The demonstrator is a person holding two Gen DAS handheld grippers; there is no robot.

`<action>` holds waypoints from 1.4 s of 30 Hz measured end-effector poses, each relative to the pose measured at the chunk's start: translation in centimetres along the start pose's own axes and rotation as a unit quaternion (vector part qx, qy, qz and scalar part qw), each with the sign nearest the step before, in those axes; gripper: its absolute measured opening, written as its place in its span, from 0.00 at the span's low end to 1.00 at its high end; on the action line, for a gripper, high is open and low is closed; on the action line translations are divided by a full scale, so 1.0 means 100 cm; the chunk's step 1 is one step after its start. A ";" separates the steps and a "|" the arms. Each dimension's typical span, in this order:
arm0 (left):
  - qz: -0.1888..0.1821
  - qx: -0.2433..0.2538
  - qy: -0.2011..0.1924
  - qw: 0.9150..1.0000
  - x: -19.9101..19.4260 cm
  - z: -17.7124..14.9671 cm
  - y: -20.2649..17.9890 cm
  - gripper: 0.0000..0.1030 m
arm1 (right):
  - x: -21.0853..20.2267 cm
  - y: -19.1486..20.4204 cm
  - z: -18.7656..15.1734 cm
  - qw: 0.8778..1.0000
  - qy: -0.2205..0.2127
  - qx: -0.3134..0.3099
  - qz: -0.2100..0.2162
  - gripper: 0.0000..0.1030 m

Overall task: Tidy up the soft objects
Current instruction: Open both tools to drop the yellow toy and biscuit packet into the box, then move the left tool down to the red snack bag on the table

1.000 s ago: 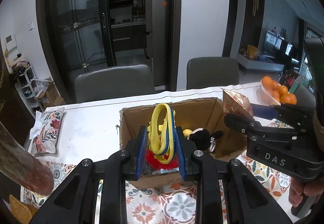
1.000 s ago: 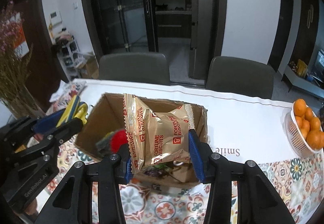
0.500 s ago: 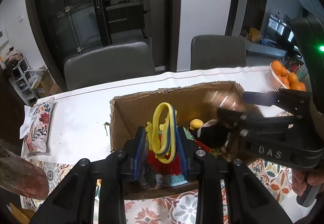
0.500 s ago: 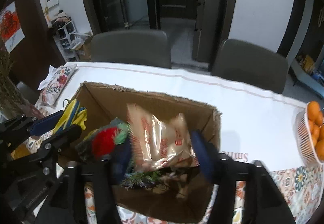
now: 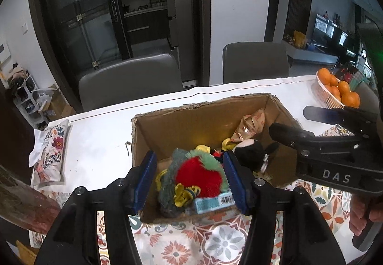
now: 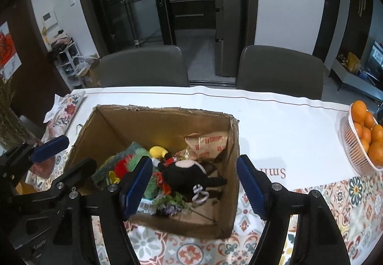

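Dim, sharp, fisheye-warped, dark corners

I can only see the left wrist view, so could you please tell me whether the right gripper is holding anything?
Observer: No. The right gripper has its jaws opening, with nothing pressed between its pads. The biscuit packet lies inside the cardboard box, against its right wall.
Operator: Thank you. Is anything lying at the near end of the box that I cannot see?
Observer: Yes, a sprig of purple artificial flowers lies on the box floor by the near wall.
Operator: And what is on the table just right of the box?
Observer: Only white cloth with brown lettering printed on it.
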State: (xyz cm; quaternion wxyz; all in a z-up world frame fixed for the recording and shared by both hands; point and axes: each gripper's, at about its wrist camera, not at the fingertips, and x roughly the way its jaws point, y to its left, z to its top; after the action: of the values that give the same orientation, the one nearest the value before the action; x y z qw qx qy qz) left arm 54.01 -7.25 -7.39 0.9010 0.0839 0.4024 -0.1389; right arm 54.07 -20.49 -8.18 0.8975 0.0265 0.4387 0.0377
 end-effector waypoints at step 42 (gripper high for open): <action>0.010 -0.017 -0.049 0.999 -0.153 -0.093 0.005 0.60 | -0.150 0.060 -0.104 0.998 -0.063 0.014 -0.026 0.72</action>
State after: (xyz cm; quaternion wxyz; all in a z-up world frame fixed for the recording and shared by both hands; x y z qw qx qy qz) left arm 37.88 -1.52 -2.13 0.9223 0.0656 0.3590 -0.1269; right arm 36.42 -15.72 -2.30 0.9233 0.0301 0.3828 0.0065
